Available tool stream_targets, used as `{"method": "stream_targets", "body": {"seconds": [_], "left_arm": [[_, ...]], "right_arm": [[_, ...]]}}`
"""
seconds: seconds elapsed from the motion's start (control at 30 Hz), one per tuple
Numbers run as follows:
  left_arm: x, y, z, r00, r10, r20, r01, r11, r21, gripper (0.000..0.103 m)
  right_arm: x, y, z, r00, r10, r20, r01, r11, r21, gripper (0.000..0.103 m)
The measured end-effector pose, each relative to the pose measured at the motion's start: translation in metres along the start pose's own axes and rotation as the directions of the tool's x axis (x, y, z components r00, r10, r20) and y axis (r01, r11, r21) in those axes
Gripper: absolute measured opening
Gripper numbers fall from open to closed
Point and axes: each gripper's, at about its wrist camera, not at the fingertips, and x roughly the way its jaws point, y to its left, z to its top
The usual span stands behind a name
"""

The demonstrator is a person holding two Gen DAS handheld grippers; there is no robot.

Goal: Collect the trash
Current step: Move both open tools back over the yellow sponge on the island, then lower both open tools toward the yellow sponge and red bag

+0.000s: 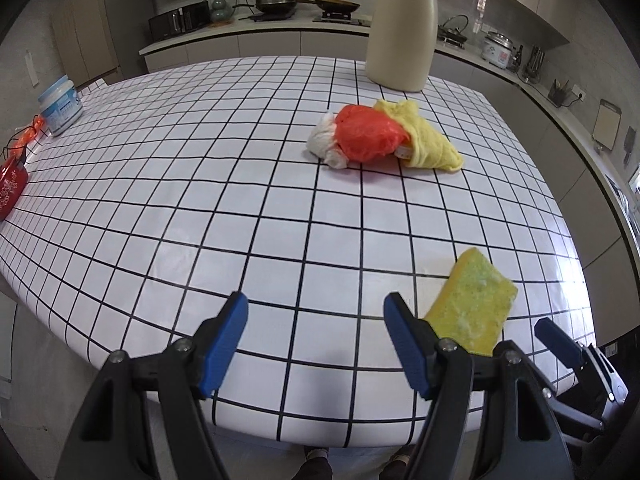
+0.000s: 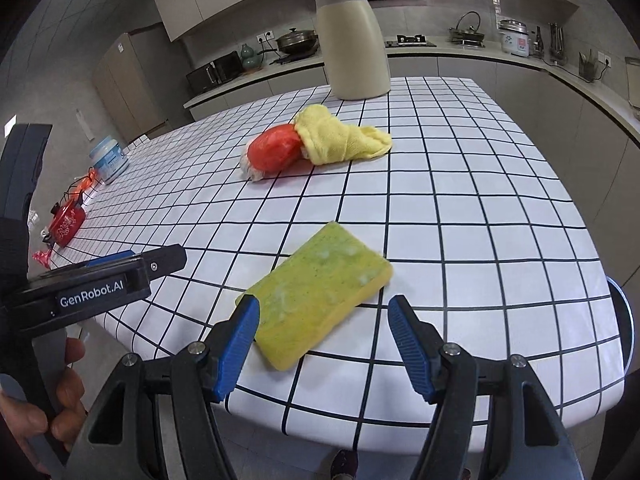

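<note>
A yellow-green sponge [image 2: 320, 292] lies flat near the front edge of the checked table [image 2: 480, 220]; the left wrist view has the sponge [image 1: 472, 304] at lower right. My right gripper [image 2: 324, 336] hovers just in front of it, open, its blue pads short of the sponge. Further back lies a heap: a red plastic bag [image 1: 366, 134] over crumpled white paper [image 1: 322, 142], half wrapped by a yellow cloth [image 1: 428, 140]. My left gripper [image 1: 316, 340] is open over bare tiles, with nothing between its fingers. A hand [image 2: 60, 400] holds the left gripper's handle.
A tall beige jug [image 1: 402, 28] stands at the table's far edge behind the heap. A white tub [image 1: 60, 106] and a small red pouch [image 1: 10, 186] sit at the left edge. Kitchen counters with pots and a rice cooker [image 2: 516, 38] run behind.
</note>
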Motion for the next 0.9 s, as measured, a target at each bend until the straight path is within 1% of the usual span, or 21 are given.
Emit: {"method": "stream_targets", "body": {"seconds": [0.17,0.5,0.7,0.9], "left_arm": [[0.006,0.0,0.0,1.0,-0.007,-0.009,0.007,1.0,0.012,0.072],[0.009,0.004,0.0,1.0,-0.022,-0.014,0.023,1.0,0.018,0.072],[0.01,0.006,0.001,0.999,-0.032,-0.012,0.032,0.999,0.025,0.072],[0.017,0.002,0.006,0.998,-0.056,-0.016,0.057,0.998,0.038,0.072]], "right_arm": [[0.009,0.001,-0.004,1.0,0.002,-0.022,-0.001,1.0,0.004,0.069],[0.018,0.015,-0.015,0.998,0.018,-0.06,-0.02,0.999,-0.03,0.069],[0.024,0.018,-0.017,0.998,-0.019,-0.067,0.016,0.999,-0.044,0.069],[0.027,0.001,-0.008,0.996,-0.072,-0.047,0.072,0.997,-0.003,0.069]]}}
